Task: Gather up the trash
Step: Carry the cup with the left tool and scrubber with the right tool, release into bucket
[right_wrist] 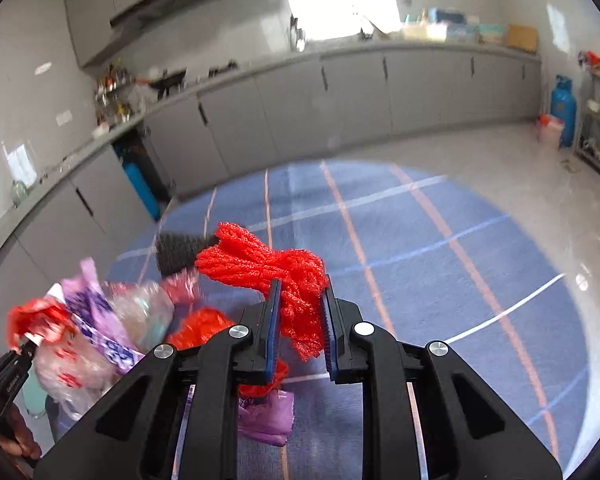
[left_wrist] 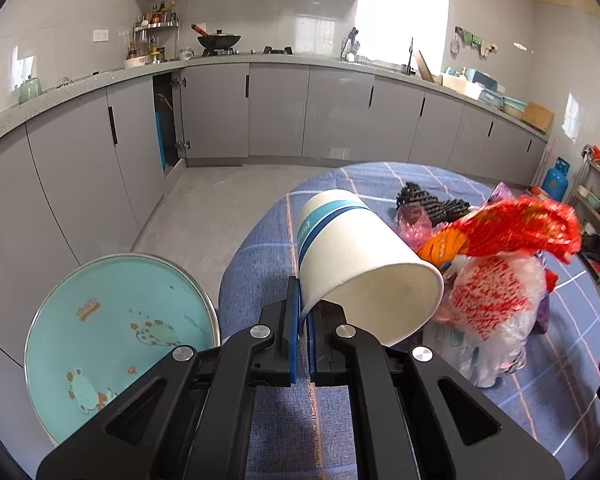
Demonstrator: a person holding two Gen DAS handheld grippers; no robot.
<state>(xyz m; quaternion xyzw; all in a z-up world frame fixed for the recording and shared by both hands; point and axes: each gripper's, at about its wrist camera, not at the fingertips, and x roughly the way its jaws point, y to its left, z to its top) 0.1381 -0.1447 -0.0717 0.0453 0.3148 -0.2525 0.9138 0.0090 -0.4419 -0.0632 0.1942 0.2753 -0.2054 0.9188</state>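
My left gripper (left_wrist: 302,304) is shut on the rim of a white paper cup (left_wrist: 356,256) with blue bands, which lies tilted with its mouth toward the camera. Right of the cup lies a heap of trash: a clear bag with red print (left_wrist: 492,300), a red wrapper (left_wrist: 516,228) and a black mesh net (left_wrist: 428,200). In the right wrist view my right gripper (right_wrist: 300,300) is shut on a red mesh net (right_wrist: 268,260), held above the blue checked tablecloth (right_wrist: 420,240). The bag heap (right_wrist: 100,320) is to its left, and a purple bag (right_wrist: 266,420) lies under the fingers.
A round teal basin (left_wrist: 116,352) with cartoon prints sits off the table's left edge, close to my left gripper. Grey kitchen cabinets (left_wrist: 276,112) line the far walls across the tiled floor. A blue gas cylinder (right_wrist: 563,110) and a shelf stand at the far right.
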